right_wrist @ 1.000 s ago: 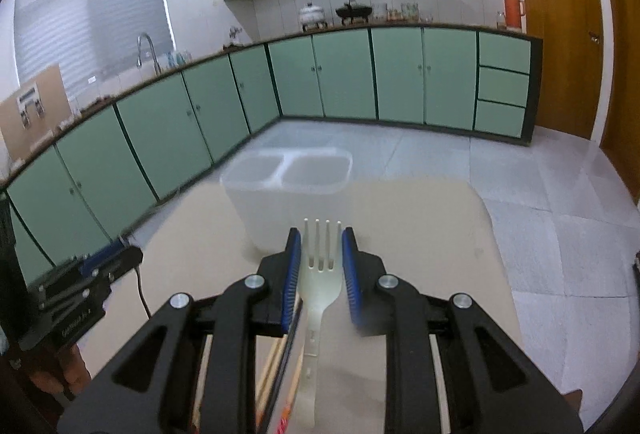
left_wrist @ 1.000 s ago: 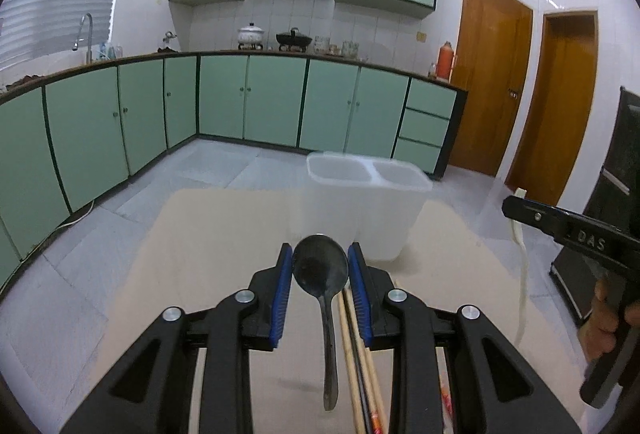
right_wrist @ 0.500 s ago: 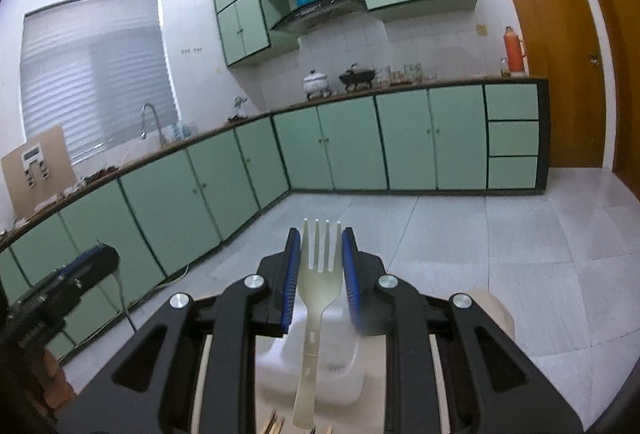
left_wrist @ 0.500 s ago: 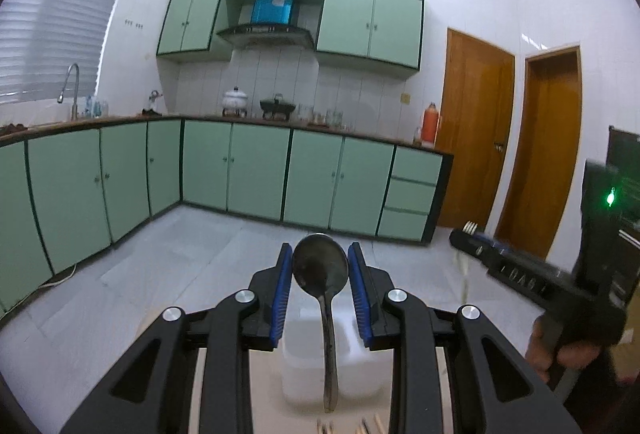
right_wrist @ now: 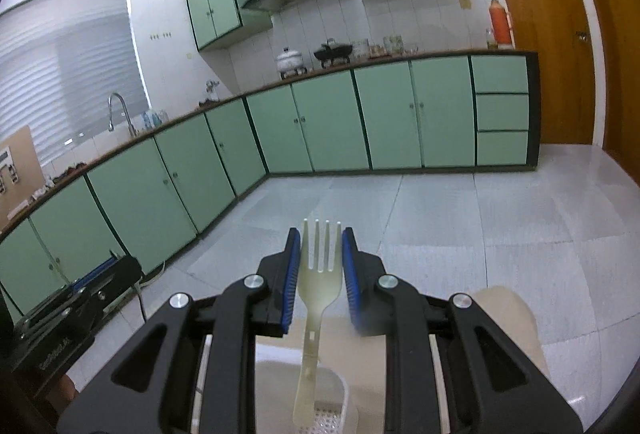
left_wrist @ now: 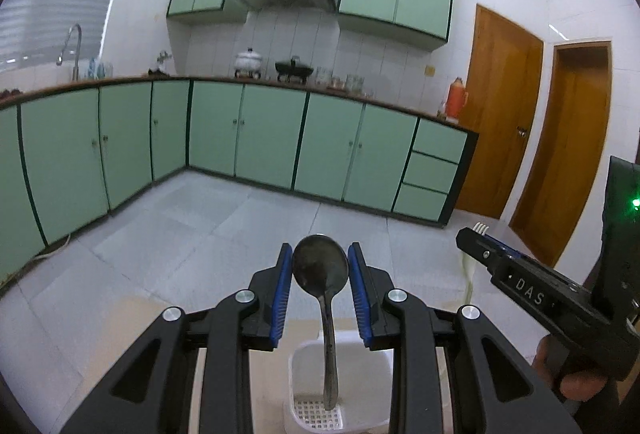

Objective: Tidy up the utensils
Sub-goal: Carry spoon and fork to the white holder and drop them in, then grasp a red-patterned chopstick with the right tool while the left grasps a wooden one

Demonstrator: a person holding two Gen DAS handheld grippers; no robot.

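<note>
My left gripper [left_wrist: 320, 266] is shut on a dark metal spoon [left_wrist: 322, 274], bowl up between the blue pads. Its handle hangs down into a compartment of the white utensil holder [left_wrist: 304, 358] with a perforated bottom. My right gripper [right_wrist: 321, 258] is shut on a pale plastic fork [right_wrist: 318, 274], tines up. The fork's handle hangs over another compartment of the holder [right_wrist: 348, 394]. The right gripper also shows at the right of the left wrist view [left_wrist: 476, 238], with the fork [left_wrist: 468, 274] hanging from it. The left gripper shows at the lower left of the right wrist view [right_wrist: 100, 274].
The holder stands on a beige table [right_wrist: 508, 310]. Beyond it lie a grey tiled floor [left_wrist: 200, 218], green base cabinets [left_wrist: 260, 138] and wooden doors [left_wrist: 504, 106] at the right.
Both grippers rose from the table with spoon and fork, tilted up and came over the white holder. The utensil handles now hang into its compartments. The chopsticks on the table have left view.
</note>
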